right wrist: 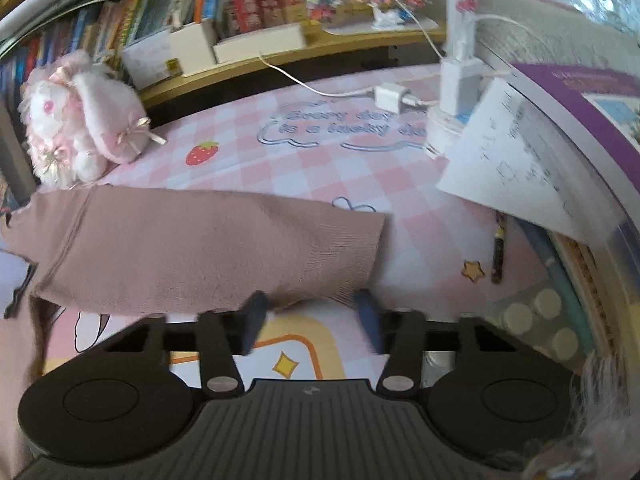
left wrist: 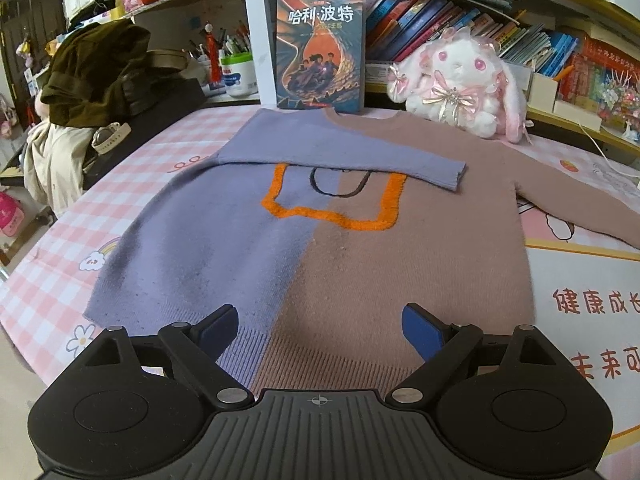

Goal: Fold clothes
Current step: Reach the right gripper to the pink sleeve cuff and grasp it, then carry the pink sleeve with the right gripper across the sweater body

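Lilac-and-brown sweater [left wrist: 320, 240] lies flat on the pink checked cloth [right wrist: 360, 168], lilac sleeve [left wrist: 340, 160] already folded across (brown sleeve [right wrist: 200, 248] still out). Left gripper [left wrist: 316, 332] gapes empty over the hem; right gripper [right wrist: 308, 316] brackets the brown cuff, grip uncertain. Bookshelves [left wrist: 460, 20] behind.

Child's bedroom (bookshelf [left wrist: 460, 24], plush rabbit [left wrist: 460, 80]).
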Demonstrator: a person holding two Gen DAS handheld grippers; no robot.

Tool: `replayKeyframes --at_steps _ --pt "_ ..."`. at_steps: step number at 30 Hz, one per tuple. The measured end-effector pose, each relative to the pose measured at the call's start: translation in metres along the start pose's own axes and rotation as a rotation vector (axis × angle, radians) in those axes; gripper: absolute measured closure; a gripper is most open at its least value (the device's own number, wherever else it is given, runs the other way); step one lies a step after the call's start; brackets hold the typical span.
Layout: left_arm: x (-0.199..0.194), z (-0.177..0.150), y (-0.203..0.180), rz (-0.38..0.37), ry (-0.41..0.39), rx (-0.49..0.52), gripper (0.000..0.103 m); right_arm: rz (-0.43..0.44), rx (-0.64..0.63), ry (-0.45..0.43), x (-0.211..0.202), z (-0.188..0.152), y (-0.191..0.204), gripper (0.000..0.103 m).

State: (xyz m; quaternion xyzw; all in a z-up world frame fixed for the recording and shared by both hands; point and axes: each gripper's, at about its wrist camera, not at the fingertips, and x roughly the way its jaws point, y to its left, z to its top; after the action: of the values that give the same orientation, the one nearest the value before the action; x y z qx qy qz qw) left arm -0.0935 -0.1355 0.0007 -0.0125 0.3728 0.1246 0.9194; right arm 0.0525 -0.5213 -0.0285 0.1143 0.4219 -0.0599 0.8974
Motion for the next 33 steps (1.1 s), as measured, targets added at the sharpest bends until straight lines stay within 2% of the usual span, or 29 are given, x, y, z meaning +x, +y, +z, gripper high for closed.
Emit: replayKeyframes --at_steps 2,10,17,24,33 --pt "0.0 0.001 -0.001 -0.003 -0.001 0.004 0.012 0.034 -0.002 0.007 0.001 0.001 0.0 0.093" --pt "0.003 0.001 -0.001 -0.023 0.0 0.01 0.012 0.101 0.042 -0.029 -0.018 0.012 0.005 0.095" --pt "0.005 0.001 0.011 -0.05 -0.016 0.004 0.012 0.164 0.037 -0.055 -0.04 0.022 0.026 0.095" --pt "0.013 0.004 0.038 -0.106 -0.052 0.036 0.012 0.2 -0.011 -0.089 -0.059 0.029 0.073 0.096" --pt "0.026 0.023 0.093 -0.221 -0.125 0.159 0.012 0.194 -0.068 -0.138 -0.076 0.027 0.169 0.096"
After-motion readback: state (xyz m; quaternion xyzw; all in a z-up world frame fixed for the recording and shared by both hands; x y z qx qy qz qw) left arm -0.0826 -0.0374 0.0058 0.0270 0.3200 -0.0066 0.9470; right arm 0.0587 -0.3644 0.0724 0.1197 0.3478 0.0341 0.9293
